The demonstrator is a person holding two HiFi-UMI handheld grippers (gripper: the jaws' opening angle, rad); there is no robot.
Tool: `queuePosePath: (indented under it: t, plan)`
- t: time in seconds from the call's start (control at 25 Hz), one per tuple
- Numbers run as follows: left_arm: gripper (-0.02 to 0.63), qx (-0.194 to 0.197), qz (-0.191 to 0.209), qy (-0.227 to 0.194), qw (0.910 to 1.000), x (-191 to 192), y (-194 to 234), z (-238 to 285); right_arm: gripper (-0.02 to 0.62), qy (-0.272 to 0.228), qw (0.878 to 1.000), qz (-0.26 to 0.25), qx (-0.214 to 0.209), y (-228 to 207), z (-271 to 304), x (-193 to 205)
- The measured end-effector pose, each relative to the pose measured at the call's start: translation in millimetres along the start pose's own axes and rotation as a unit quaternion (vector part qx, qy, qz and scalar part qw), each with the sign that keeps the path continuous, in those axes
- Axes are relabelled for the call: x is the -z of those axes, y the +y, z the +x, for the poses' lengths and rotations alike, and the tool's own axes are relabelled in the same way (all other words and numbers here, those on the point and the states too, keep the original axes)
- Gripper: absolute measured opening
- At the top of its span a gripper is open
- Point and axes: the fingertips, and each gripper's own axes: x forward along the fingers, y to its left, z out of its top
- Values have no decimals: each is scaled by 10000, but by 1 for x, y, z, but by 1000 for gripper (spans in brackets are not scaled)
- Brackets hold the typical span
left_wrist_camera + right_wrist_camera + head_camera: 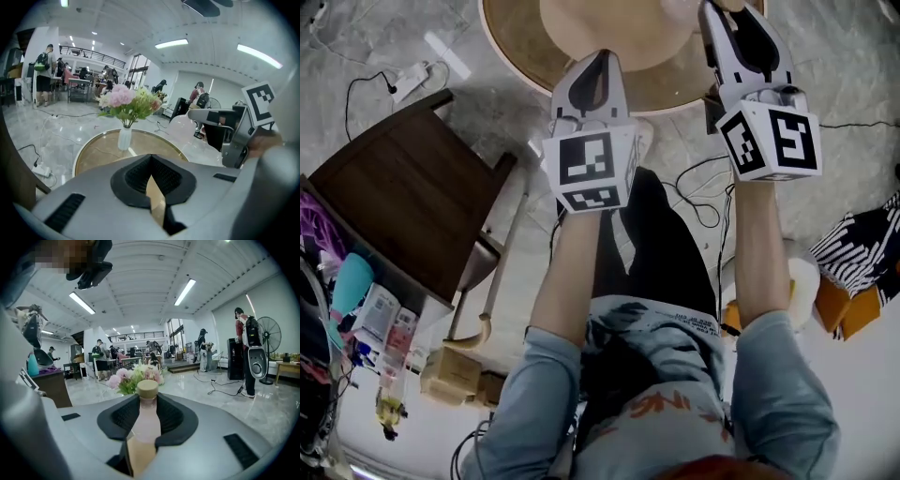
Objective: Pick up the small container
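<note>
Right gripper (147,401) pinches the small container (145,420) mid-body, below its cap (148,387); judged light, smooth, possibly slippery. Left gripper (151,160) jaws together, empty.

Left tool (150,161) closed, right tool (148,401) clamping small container (145,427), arms outstretched
</note>
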Motion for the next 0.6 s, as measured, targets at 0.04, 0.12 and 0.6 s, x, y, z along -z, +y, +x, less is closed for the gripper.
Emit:
queuePosePath:
  t: [0.04, 0.12, 0.6]
  plan:
    - [23, -14, -31, -81, 10000, -10, -6, -11, 126, -53, 10000, -17, -1, 1, -10, -16]
    - [23, -28, -54, -282, 9996, -32, -19, -33, 126, -190, 9998, -42, -1, 2, -29, -49]
    - [23, -150, 50, -1305, 9913, -175, -77, -143, 126, -974, 9951, -142, -2, 29, -120, -214]
